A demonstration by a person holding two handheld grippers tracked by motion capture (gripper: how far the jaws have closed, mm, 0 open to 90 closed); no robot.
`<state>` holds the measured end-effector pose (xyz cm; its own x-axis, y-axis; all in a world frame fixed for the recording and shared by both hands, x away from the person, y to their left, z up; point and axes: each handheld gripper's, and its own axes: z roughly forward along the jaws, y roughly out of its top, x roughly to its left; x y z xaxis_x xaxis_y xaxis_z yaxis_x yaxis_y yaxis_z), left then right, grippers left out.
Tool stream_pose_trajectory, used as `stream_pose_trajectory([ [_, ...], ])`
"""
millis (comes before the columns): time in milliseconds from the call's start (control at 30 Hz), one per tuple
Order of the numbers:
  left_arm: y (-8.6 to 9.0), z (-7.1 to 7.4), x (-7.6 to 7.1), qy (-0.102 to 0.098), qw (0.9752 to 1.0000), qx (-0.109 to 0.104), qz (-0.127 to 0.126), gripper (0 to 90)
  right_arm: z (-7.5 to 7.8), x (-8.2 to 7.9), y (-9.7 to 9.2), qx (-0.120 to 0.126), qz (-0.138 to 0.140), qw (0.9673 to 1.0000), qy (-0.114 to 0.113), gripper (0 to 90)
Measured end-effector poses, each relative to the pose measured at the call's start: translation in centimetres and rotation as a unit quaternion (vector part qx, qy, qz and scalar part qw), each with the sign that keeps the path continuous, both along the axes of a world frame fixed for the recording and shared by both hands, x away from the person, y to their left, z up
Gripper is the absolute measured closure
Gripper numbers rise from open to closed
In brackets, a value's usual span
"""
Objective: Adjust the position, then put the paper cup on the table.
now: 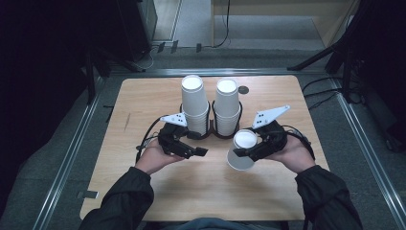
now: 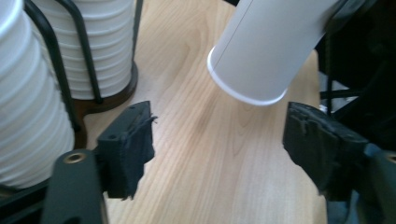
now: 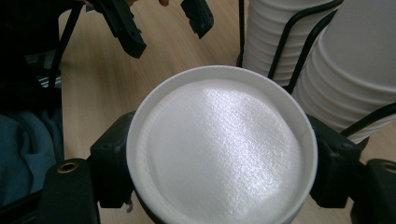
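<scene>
right gripper (image 1: 241, 152) clamps a white paper cup (image 1: 242, 149), held inverted, base up, long axis tilted, above the wooden table (image 1: 143, 105) in front of two cup stacks (image 1: 195, 103) in a black wire rack (image 1: 210, 132). left gripper (image 1: 200, 143), jaws apart and empty, points toward the cup. right gripper view shows the cup's flat base (image 3: 219, 149); left gripper view shows its rim (image 2: 247, 88).
</scene>
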<state>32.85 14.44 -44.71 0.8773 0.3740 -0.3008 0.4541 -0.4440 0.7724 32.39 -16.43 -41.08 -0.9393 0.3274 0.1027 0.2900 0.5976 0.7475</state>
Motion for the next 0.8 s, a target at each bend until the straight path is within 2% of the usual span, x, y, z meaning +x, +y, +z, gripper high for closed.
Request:
stream_pose_trajectory([
  [67, 0.1, -0.2, -0.1, -0.001, 1.0000, -0.007, -0.001, 19.0, -0.4, 0.0, 0.1, 0.000, 0.000, 1.0000, 0.004, 24.3],
  [100, 0.2, -0.4, -0.1, 0.005, 0.9999, -0.009, -0.005, 17.6, -1.1, 0.0, 0.3, 0.003, 0.000, 1.0000, 0.008, 24.3],
  [167, 0.2, -0.5, -0.1, 0.005, 0.9999, -0.009, -0.008, 13.7, -1.5, 0.0, 0.4, 0.007, 0.000, 0.9999, 0.008, 24.3],
  [200, 0.3, -0.7, -0.2, 0.003, 1.0000, -0.004, 0.001, 11.1, -2.1, 0.0, 0.6, 0.012, -0.002, 0.9999, 0.004, 24.3],
  [333, 0.4, -0.9, -0.3, 0.000, 1.0000, -0.001, 0.003, 9.9, -2.8, 0.0, 0.7, 0.012, 0.000, 0.9999, 0.002, 24.3],
  [533, 0.4, -1.3, -0.1, -0.004, 1.0000, -0.005, 0.002, 9.7, -3.8, 0.4, 0.9, 0.011, 0.001, 0.9998, 0.019, 24.3],
  [633, 0.1, -1.7, -0.2, -0.006, 1.0000, 0.007, -0.001, 9.5, -4.2, 0.7, 1.5, 0.010, 0.008, 0.9996, 0.026, 24.3],
  [800, -0.6, -2.1, -0.3, -0.006, 0.9999, 0.013, -0.010, 9.2, -4.5, 0.9, 2.0, 0.015, 0.013, 0.9993, 0.030, 24.3],
])
